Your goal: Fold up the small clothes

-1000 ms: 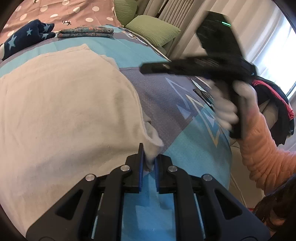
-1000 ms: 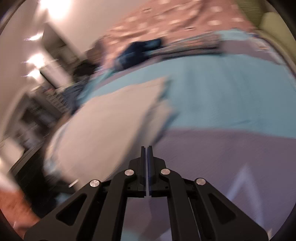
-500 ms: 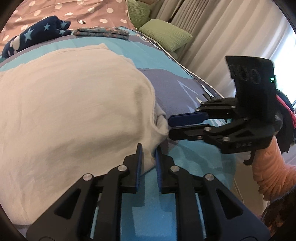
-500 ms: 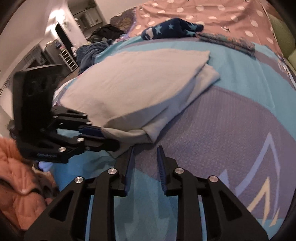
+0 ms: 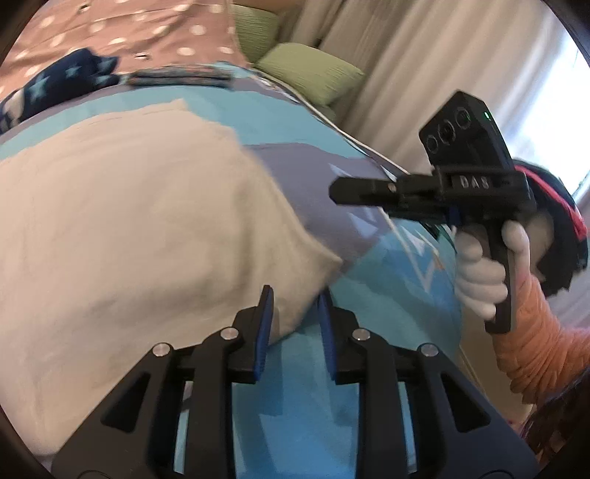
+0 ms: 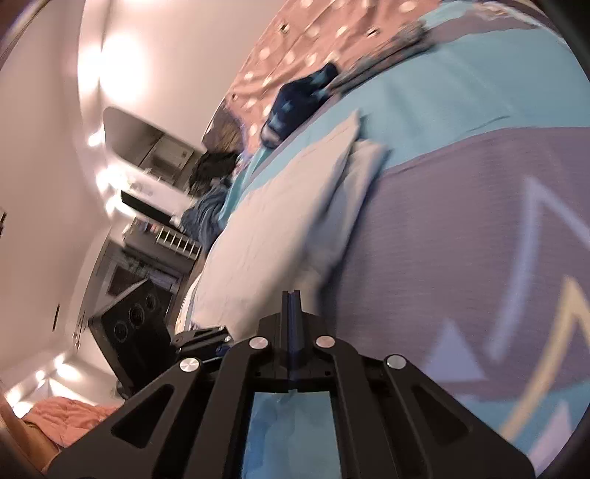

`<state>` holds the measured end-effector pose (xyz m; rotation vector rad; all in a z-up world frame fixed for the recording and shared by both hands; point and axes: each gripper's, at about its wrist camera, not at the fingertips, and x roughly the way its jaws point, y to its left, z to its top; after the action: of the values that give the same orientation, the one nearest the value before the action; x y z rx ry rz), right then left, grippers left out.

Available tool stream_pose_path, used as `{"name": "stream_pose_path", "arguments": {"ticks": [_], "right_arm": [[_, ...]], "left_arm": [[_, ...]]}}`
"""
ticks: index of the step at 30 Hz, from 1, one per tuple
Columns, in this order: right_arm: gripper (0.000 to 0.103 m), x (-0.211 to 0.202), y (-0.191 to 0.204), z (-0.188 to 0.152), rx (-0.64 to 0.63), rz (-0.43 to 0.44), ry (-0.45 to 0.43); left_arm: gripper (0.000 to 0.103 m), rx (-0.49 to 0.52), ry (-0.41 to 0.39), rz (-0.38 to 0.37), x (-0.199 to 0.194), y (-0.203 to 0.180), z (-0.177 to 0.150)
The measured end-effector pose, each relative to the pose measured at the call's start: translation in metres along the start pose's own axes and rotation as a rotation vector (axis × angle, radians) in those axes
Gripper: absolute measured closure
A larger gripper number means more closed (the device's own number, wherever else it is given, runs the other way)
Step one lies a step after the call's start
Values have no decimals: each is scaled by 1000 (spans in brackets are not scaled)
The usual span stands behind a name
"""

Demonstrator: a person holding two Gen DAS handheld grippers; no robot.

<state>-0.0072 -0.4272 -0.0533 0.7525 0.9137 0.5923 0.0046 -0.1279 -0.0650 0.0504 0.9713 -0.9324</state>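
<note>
The cream garment (image 5: pixel 140 228) lay folded on the blue and grey bedspread (image 5: pixel 387 294), filling the left and centre of the left wrist view. Above it, towards the far side of the bed, sat a navy star-patterned garment (image 5: pixel 55 88) and, just to its right, a flat folded patterned cloth (image 5: pixel 180 78). A spotted brown cover (image 5: pixel 121 33) lay behind both, with green pillows (image 5: pixel 313 77) further right against pale curtains (image 5: pixel 424 62).

At the bottom centre, the left gripper (image 5: pixel 295 306) pointed down at the near corner of the cream garment. Its jaws were opening; the corner of the cloth lay between the blue pads (image 5: pixel 266 324), and they did not appear to press on it.

To the right, the right gripper (image 5: pixel 335 189) was held above the bedspread, apart from the garment, by a white-gloved hand (image 5: pixel 479 269) with an orange sleeve (image 5: pixel 538 353). A dark heap of clothing with a red strip (image 5: pixel 560 221) lay behind that hand.

In the right wrist view, which was tilted and blurred, the right gripper's jaws were fully closed with nothing between them. The cream garment lay beyond the tips, and the left gripper's body was visible at lower left.
</note>
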Motion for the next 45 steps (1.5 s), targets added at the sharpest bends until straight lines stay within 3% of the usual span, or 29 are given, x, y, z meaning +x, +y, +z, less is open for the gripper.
{"name": "stream_pose_path", "arguments": {"ticks": [4, 7, 12, 15, 17, 22, 27, 29, 31, 33, 36, 40, 45], "right_arm": [[103, -5, -9, -10, 17, -83, 26], [100, 5, -6, -17, 8, -78, 73], [97, 14, 5, -5, -30, -31, 67], [91, 15, 8, 1, -33, -50, 51], [90, 13, 7, 4, -26, -70, 39], [82, 12, 8, 6, -47, -162, 22], [74, 38, 20, 14, -100, -187, 43], [68, 49, 29, 17, -140, -219, 43], [68, 66, 32, 15, -175, -284, 68], [77, 79, 27, 9, -213, -405, 77], [79, 71, 25, 3, -206, -404, 30], [77, 64, 31, -5, -223, -468, 8], [77, 49, 55, -4, -253, -655, -80]], "left_arm": [[67, 88, 11, -3, 12, -19, 1], [67, 81, 5, -16, 10, -19, 6], [67, 71, -41, 5, 1, -13, 16], [70, 54, -41, -64, 9, -7, 21], [78, 22, 44, -161, 37, -7, 20], [77, 0, 43, -192, 42, -5, 16], [77, 13, 51, -204, 32, -10, 7], [70, 20, 48, -208, 25, -10, 2], [65, 19, 32, -170, 11, -7, -5], [61, 12, 5, -130, -5, 0, -12], [51, -22, -68, -34, -37, 19, -23], [43, -138, -155, 115, -84, 63, -43], [40, -309, -286, 294, -152, 125, -82]]}}
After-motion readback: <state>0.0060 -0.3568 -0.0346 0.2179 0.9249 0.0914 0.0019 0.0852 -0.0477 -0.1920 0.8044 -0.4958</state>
